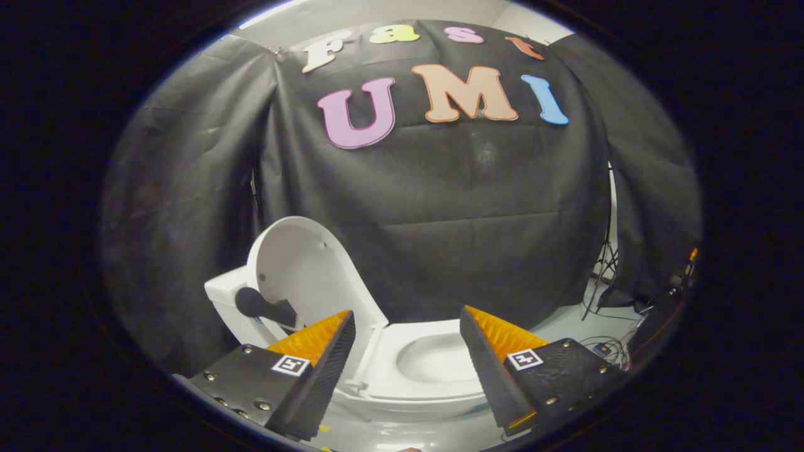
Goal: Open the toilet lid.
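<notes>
The toilet lid (301,267) is seen raised, leaned back against the tank (221,301) beyond the left finger, with the bowl (433,361) exposed between the fingers. The tool (407,326) is spread and empty. If the lid is not past balance, it could be dropped shut by a passing knock.

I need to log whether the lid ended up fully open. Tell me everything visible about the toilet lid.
The white, glossy plastic oval toilet lid stands raised, nearly upright, leaning back toward the white tank. Its inner face shows a small dark spot near one edge. It joins the white toilet bowl at the rear. The gripper jaws stand open, touching nothing, the lid beyond its left one.
</notes>
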`<control>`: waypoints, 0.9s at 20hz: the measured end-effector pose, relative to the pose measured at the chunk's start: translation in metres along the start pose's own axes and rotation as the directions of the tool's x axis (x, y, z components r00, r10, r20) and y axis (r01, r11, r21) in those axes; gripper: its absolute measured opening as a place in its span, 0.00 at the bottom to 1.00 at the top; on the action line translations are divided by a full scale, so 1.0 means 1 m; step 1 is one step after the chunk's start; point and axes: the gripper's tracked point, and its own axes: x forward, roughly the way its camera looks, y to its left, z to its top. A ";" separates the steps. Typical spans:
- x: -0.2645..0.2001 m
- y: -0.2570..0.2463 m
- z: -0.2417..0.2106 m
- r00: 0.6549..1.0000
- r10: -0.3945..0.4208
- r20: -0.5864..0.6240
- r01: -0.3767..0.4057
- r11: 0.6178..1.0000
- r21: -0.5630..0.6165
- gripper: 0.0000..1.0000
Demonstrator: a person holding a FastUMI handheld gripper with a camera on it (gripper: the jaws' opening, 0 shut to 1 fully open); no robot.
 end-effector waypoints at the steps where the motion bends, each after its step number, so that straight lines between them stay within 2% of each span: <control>1: 0.003 -0.008 -0.001 1.000 0.006 -0.017 -0.006 1.000 -0.011 0.98; 6: 0.027 -0.048 0.001 0.998 0.028 -0.060 -0.030 0.999 -0.030 0.98; 10: 0.031 -0.096 -0.008 0.989 0.008 -0.149 -0.031 0.989 -0.147 0.98; 18: 0.026 -0.177 0.018 0.994 -0.002 -0.111 -0.017 0.984 -0.176 0.97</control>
